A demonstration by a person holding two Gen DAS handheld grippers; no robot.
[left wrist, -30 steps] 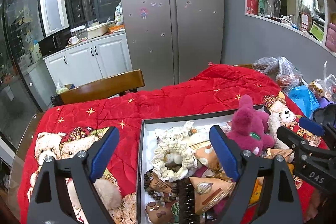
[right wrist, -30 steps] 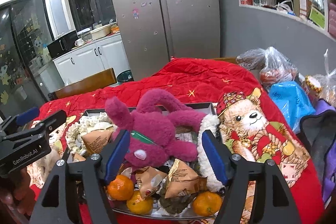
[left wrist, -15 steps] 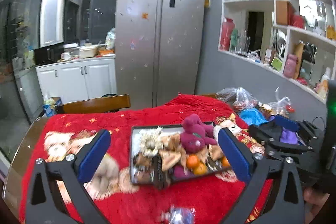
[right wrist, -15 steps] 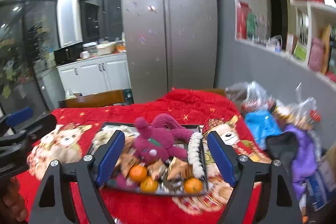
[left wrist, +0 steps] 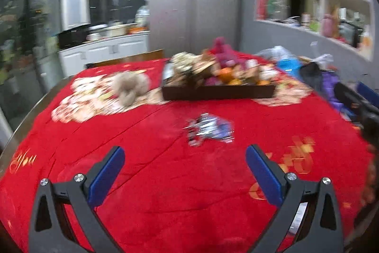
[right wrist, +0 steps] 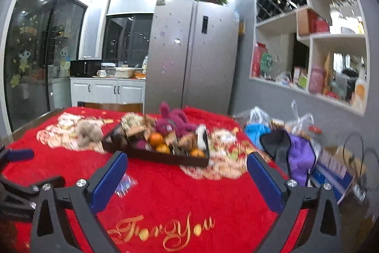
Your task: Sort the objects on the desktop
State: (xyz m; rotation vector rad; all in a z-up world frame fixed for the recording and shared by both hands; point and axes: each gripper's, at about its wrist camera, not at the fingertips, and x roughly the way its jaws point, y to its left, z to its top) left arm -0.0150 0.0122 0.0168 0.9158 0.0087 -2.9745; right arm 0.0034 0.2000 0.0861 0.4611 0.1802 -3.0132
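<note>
Left gripper (left wrist: pixel 184 160) is hovering low over the red tablecloth (left wrist: pixel 165 181), jaws spread wide, gripping nothing. A crinkly silver wrapper (left wrist: pixel 209 128) is lying on the cloth just ahead of it, apart from the fingers. Farther back, the dark tray (left wrist: pixel 218 91) is sitting mid-table, piled with a purple plush (right wrist: pixel 174 123), oranges (right wrist: pixel 156 139) and snack packets. Right gripper (right wrist: pixel 187 165) is also hanging wide and empty, tray beyond it. Bags (right wrist: pixel 296 153) are crowding the table's right edge.
</note>
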